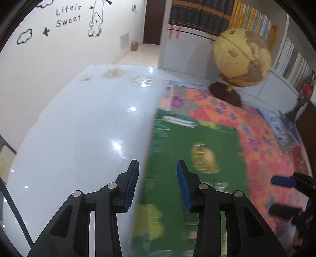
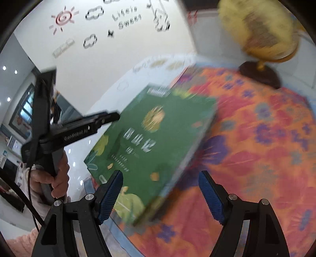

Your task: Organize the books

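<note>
Your left tongs (image 1: 157, 183) are spread wide w/ nothing between the blue pads; they straddle the left edge of the green book (image 1: 189, 158), one finger over bare white counter (image 1: 79, 128), the other over the cover. Your right tongs (image 2: 160, 195) are also released, gap wide, hovering over the book's near corner; contact w/ it can't be confirmed, frame's blurred.

Green book (image 2: 158, 146): lies face up on the floral orange cloth (image 2: 256, 138), its left side hanging over the cloth's edge onto the counter. Long axis runs near-to-far in the left wrist view, title end toward the far side. In the right wrist view it reads as diagonal, far end up-right, and the near edge may be raised off the cloth, but motion blur makes that unclear.

Right wrist view also shows your left hand (image 2: 49, 178) gripping the left tool's handle, its fingers reaching toward the book's left edge.

Further out: globe (image 1: 242, 57) on a dark base at the cloth's far edge, more books (image 1: 282, 128) flat at the cloth's right side, bookshelf (image 1: 246, 17) behind the globe. Wall (image 1: 59, 39) w/ "Life is Sweet" decal behind the counter.
</note>
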`<act>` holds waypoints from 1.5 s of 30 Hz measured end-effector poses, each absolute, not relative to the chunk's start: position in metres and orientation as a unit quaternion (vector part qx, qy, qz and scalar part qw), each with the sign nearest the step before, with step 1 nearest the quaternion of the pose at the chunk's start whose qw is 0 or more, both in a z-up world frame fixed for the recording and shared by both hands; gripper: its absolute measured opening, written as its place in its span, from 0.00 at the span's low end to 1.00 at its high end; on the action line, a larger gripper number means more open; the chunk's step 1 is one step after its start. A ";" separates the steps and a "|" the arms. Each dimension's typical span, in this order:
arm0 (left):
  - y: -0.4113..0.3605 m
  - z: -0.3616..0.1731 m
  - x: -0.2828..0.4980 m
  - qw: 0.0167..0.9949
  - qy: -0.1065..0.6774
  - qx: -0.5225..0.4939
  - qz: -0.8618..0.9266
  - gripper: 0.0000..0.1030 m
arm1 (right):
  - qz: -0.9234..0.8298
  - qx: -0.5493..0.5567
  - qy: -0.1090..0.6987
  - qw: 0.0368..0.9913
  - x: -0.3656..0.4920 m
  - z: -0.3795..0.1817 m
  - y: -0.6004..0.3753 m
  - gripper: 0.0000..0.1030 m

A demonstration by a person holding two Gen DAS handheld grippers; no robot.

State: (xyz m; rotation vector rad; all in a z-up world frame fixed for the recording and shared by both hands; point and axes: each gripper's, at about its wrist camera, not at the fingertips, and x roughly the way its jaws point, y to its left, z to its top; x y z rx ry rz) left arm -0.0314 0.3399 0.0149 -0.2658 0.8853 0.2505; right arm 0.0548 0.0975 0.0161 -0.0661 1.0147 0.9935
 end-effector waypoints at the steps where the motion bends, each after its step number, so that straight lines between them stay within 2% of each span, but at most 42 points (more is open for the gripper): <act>1: 0.332 0.018 -0.027 0.886 0.429 -0.131 0.119 0.36 | 0.445 -0.027 0.456 0.770 0.063 0.022 0.077 0.76; 8: 0.241 0.027 0.046 0.871 0.456 -0.158 0.091 0.37 | 0.347 0.069 0.376 0.856 0.133 0.045 -0.073 0.76; 13: 0.143 0.015 0.107 0.876 0.436 -0.207 0.012 0.37 | 0.280 0.138 0.304 0.900 0.188 0.031 -0.164 0.76; 19: 0.056 -0.023 0.173 0.879 0.445 -0.169 -0.010 0.37 | 0.241 0.135 0.322 0.905 0.235 -0.006 -0.203 0.75; 23: 0.043 -0.051 0.199 0.853 0.474 -0.218 -0.033 0.37 | 0.194 0.143 0.355 0.903 0.247 -0.023 -0.214 0.75; 27: 0.031 -0.049 0.201 0.866 0.459 -0.196 -0.041 0.40 | 0.194 0.152 0.409 0.879 0.259 -0.046 -0.215 0.76; 32: 0.027 -0.047 0.199 0.865 0.459 -0.195 -0.059 0.45 | 0.246 0.177 0.422 0.854 0.258 -0.046 -0.208 0.76; 40: 0.036 -0.040 0.181 0.877 0.466 -0.114 -0.020 0.45 | 0.290 0.172 0.454 0.824 0.246 -0.045 -0.183 0.76; 45: 0.056 -0.039 0.149 0.872 0.475 -0.120 -0.023 0.45 | 0.311 0.155 0.472 0.810 0.235 -0.040 -0.162 0.76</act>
